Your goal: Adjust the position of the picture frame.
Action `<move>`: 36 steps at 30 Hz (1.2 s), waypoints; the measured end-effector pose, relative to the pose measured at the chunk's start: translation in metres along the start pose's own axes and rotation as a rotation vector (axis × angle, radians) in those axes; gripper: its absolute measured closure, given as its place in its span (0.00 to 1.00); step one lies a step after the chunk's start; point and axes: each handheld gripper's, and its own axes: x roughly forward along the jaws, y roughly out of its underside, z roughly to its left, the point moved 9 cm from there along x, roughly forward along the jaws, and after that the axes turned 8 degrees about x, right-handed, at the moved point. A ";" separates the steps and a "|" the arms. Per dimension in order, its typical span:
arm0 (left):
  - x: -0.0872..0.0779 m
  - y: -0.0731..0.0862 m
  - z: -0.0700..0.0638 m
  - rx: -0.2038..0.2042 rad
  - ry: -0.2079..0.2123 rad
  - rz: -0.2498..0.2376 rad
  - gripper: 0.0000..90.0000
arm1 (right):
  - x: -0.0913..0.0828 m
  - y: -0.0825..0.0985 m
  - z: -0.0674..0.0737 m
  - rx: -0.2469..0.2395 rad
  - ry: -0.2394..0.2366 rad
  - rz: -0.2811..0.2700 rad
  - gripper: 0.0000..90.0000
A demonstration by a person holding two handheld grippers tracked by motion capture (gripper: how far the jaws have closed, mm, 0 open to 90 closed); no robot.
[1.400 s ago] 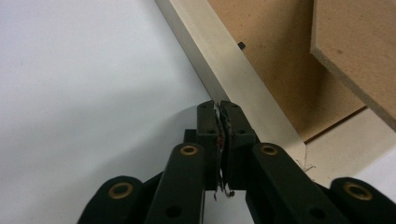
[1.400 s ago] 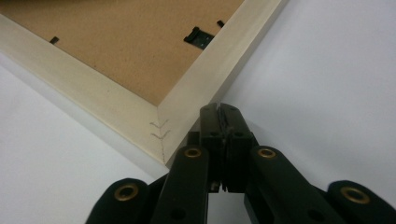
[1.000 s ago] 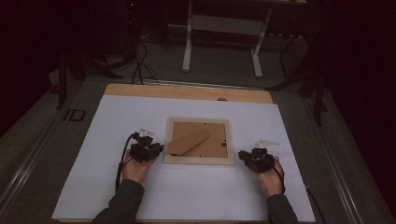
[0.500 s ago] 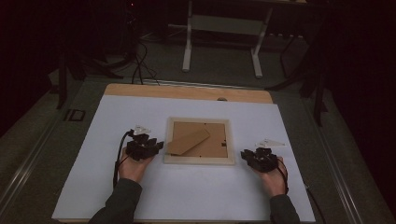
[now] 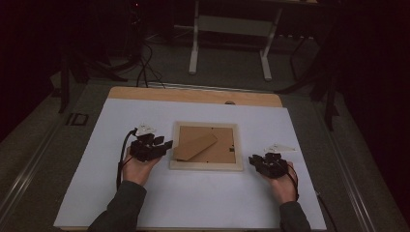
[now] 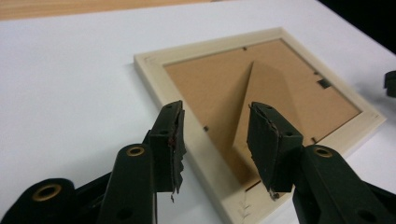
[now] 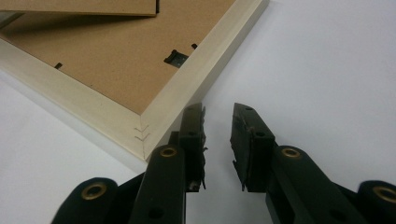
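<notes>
So the picture frame (image 5: 207,146) is laid face down on the white table (image 5: 96,145), right between the two claws, with its cardboard back and folded stand turned up. The left gripper (image 5: 157,146) is parked just off the frame's left edge, its jaws having just been opening, with nothing pinched; the edge is seen past the gap. The right gripper (image 5: 258,162) is set just beside the frame's near right corner, jaws also just opened to a narrow gap, empty. The frame's long axis is run straight across from one claw to the other.

White tabletop (image 5: 203,203), wooden strip at far edge; picture frame (image 5: 205,165) face down at centre.
</notes>
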 end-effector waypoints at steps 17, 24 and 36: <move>0.016 -0.030 -0.019 -0.003 0.098 0.023 0.53 | -0.003 -0.004 0.000 0.001 -0.010 -0.009 0.81; 0.022 -0.035 -0.021 -0.008 0.095 0.030 0.53 | -0.005 -0.005 0.001 -0.001 -0.012 -0.013 0.81; 0.034 -0.038 -0.026 0.003 0.121 0.055 0.53 | -0.002 -0.004 0.003 -0.010 -0.015 -0.003 0.80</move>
